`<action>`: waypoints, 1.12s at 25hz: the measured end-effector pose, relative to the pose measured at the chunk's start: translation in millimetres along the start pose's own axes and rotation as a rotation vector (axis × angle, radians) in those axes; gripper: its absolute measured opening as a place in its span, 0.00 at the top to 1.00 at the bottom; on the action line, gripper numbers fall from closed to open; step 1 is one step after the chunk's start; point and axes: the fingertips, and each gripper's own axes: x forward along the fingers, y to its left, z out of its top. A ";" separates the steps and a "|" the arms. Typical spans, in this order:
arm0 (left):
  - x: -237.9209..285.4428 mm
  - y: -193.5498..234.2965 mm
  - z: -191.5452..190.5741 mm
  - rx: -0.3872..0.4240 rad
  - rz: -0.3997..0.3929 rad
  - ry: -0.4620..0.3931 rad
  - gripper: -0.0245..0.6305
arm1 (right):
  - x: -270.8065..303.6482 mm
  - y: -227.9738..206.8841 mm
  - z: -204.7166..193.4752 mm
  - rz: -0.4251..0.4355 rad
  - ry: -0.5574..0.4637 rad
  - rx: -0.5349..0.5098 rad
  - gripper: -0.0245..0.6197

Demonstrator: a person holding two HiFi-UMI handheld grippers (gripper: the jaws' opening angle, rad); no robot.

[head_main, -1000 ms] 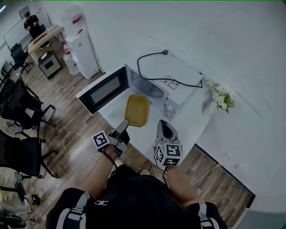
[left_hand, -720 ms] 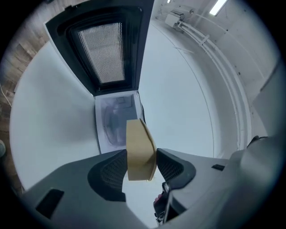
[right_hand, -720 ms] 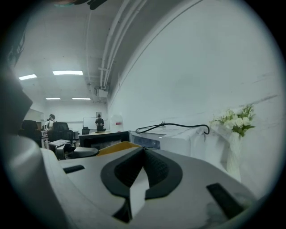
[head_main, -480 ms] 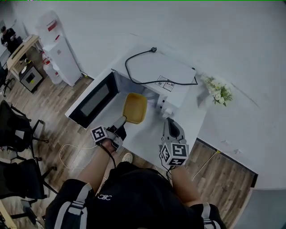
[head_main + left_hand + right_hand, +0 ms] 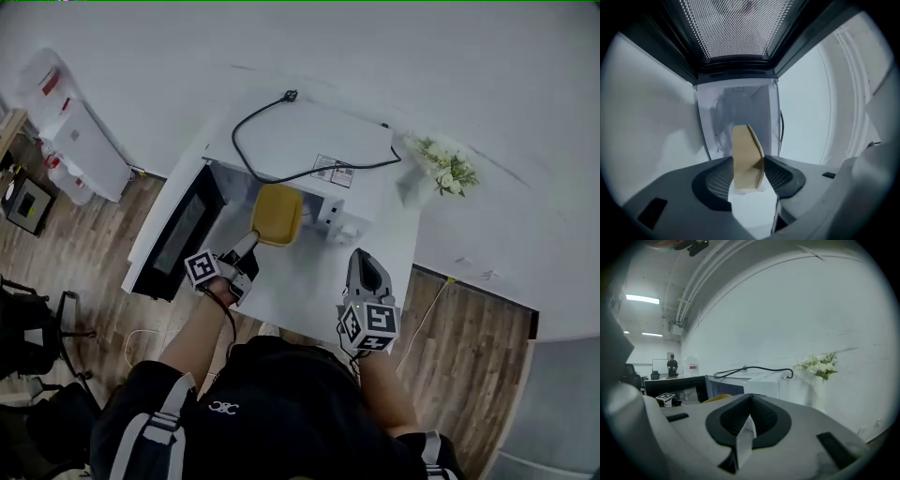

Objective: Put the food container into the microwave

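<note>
Container (image 5: pixel 277 213) right at the mouth of the microwave (image 5: pixel 323 141): yellow, shallow, held out flat in front of the open cavity, though I can't tell whether its far end has crossed inside. The left gripper (image 5: pixel 249 240) has it by the near rim. In the left gripper view the jaws pinch that yellow edge between their black pads, with the white cavity (image 5: pixel 736 108) straight ahead and the mesh-windowed door (image 5: pixel 736 23) along the top. From the head view that door is swung wide to the left, out past the edge of the white table (image 5: pixel 309 286). The right gripper (image 5: pixel 364 264) hangs over the table near the microwave's right front corner, apart from the container, its jaws pressed together with nothing between them. A black power cord (image 5: pixel 281 155) lies looped across the microwave's top. White flowers (image 5: pixel 445 161) stand to the right of the microwave, close to the wall.
</note>
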 end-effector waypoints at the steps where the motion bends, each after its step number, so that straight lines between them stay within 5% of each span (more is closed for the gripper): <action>1: 5.4 3.8 3.8 -0.008 -0.005 0.009 0.63 | -0.2 -3.7 -3.1 -0.024 0.004 0.008 0.95; 10: 58.9 30.3 22.0 -0.031 -0.021 0.124 0.63 | -14.5 -21.8 -32.3 -0.205 0.030 0.083 0.95; 28: 147.2 43.9 54.8 -0.042 -0.006 0.102 0.63 | -41.6 -50.7 -43.5 -0.359 0.065 0.085 0.95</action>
